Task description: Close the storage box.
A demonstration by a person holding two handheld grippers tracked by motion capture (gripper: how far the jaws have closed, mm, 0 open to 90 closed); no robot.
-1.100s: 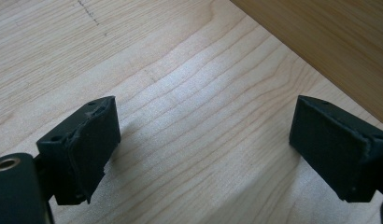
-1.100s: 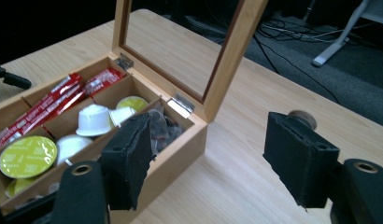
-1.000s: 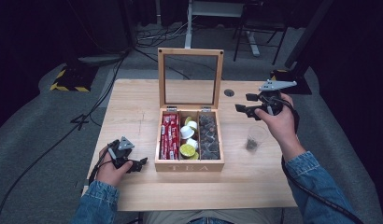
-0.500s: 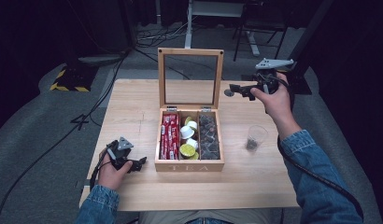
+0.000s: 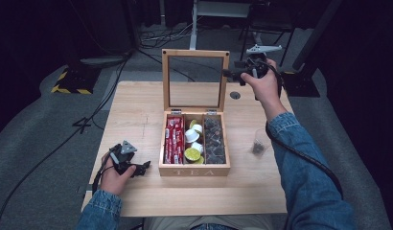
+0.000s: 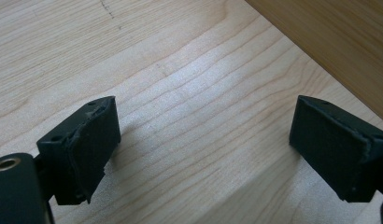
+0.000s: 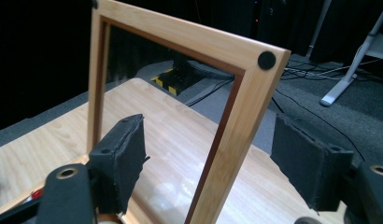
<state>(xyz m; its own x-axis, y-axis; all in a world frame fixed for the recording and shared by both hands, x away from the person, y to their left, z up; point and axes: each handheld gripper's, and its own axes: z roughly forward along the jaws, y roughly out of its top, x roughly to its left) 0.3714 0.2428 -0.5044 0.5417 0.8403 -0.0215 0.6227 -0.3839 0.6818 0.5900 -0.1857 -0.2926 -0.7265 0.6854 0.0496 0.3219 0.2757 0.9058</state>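
1. The table (image 5: 137, 115) carries a wooden tea box (image 5: 194, 143) at its middle.
2. The box's glass-paned lid (image 5: 195, 79) stands upright and open; in the right gripper view its frame edge (image 7: 236, 121) rises between the jaws, untouched.
3. The box holds 3 compartments: red packets (image 5: 174, 139) on the left, round pods (image 5: 193, 143) in the middle, dark sachets (image 5: 214, 141) on the right.
4. The right claw (image 5: 231, 73) hovers by the lid's upper right corner, jaws apart; they have just been closing a little.
5. The left claw (image 5: 143, 167) rests on the table just left of the box, jaws wide apart, nothing between them.
6. A small clear cup (image 5: 258, 142) stands right of the box.
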